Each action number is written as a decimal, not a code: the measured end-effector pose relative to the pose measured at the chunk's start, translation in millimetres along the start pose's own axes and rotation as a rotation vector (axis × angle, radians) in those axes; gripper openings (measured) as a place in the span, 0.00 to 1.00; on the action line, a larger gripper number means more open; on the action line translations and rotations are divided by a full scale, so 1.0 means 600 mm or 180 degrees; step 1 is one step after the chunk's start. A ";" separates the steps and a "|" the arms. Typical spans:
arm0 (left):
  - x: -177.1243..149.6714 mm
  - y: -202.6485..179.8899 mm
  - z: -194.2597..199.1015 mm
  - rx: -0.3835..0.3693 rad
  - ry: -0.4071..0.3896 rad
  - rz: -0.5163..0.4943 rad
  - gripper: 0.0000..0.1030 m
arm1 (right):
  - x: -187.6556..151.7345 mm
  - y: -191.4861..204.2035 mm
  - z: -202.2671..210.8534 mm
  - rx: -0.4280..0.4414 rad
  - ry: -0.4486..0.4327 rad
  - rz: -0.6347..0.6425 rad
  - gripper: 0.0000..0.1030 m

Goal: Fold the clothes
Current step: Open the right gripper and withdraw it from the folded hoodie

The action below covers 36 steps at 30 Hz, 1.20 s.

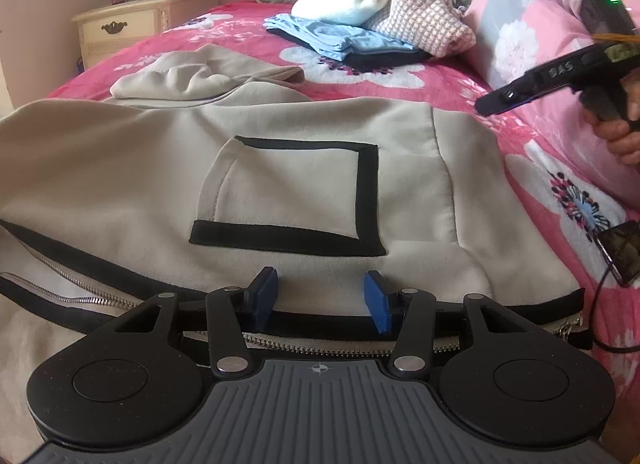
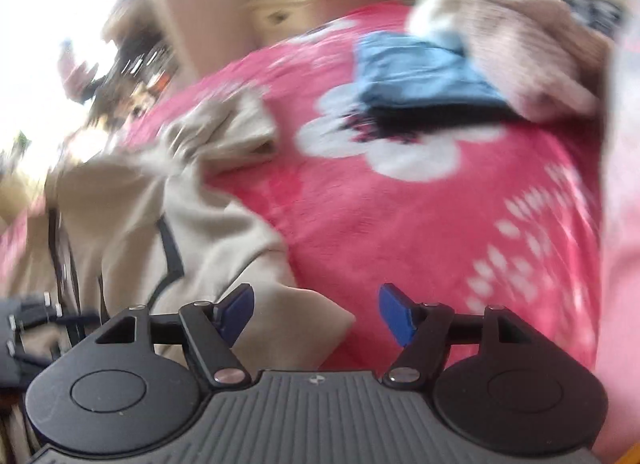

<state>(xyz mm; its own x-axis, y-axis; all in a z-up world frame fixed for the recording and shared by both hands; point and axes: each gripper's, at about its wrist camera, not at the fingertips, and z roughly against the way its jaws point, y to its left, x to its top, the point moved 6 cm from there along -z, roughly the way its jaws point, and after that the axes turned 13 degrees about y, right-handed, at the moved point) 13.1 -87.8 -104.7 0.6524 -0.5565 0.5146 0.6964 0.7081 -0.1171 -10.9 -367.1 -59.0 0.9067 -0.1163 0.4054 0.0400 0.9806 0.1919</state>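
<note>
Folding the beige fleece zip jacket with black trim (image 1: pixel 300 184) is mid-step: it lies spread on the pink floral bedspread (image 1: pixel 460 84), pocket up, zipper edge nearest you. Your left gripper (image 1: pixel 320 296) hovers over the black-trimmed zipper edge (image 1: pixel 320 320), fingers (image 1: pixel 266 290) half spread and pinching nothing. Your right gripper (image 2: pixel 316 314), in a blurred view, has its fingers spread wide and empty above the jacket's side edge. Next, you likely need to nip an edge and carry it across.
</note>
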 end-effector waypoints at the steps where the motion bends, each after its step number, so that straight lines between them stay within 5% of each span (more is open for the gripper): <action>1: -0.001 0.001 0.000 -0.0007 -0.0010 0.0006 0.46 | 0.007 0.000 -0.009 0.0013 0.0073 0.0100 0.70; 8: -0.003 0.003 -0.002 -0.0037 -0.0041 0.0004 0.47 | -0.006 -0.035 -0.070 0.0312 0.0695 -0.0215 0.66; 10: -0.003 0.003 -0.002 -0.0044 -0.0049 0.0002 0.47 | -0.009 -0.036 -0.064 0.0377 0.0692 -0.0271 0.45; 12: -0.003 0.003 -0.002 -0.0050 -0.0050 -0.0002 0.47 | -0.015 -0.031 -0.057 0.0427 0.0741 -0.0350 0.10; 17: -0.003 0.004 -0.002 -0.0063 -0.0040 -0.0011 0.47 | -0.010 0.008 0.006 0.0168 0.0472 -0.0258 0.08; 22: -0.004 0.005 -0.004 -0.0062 -0.0045 -0.0043 0.48 | -0.034 -0.031 -0.024 -0.0076 0.0785 -0.0782 0.08; 26: -0.005 0.005 -0.003 -0.0065 -0.0044 -0.0054 0.48 | -0.045 -0.058 -0.050 0.0016 0.0896 -0.1140 0.14; 29: -0.006 0.006 -0.002 -0.0069 -0.0042 -0.0058 0.48 | -0.039 -0.054 -0.019 -0.0503 0.0719 -0.0893 0.37; 32: -0.006 0.005 -0.001 -0.0060 -0.0054 -0.0042 0.48 | -0.034 -0.035 0.016 -0.1025 0.0443 -0.0540 0.34; 36: -0.006 0.004 -0.002 -0.0051 -0.0058 -0.0056 0.48 | -0.019 0.028 0.023 -0.0701 0.0096 0.0109 0.31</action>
<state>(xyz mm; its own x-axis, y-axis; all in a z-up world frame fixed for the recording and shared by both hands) 12.7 -84.5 -107.8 0.6344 -0.5606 0.5322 0.7125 0.6911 -0.1214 -26.5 -351.3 -48.0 0.9212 -0.0808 0.3807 0.0966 0.9951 -0.0226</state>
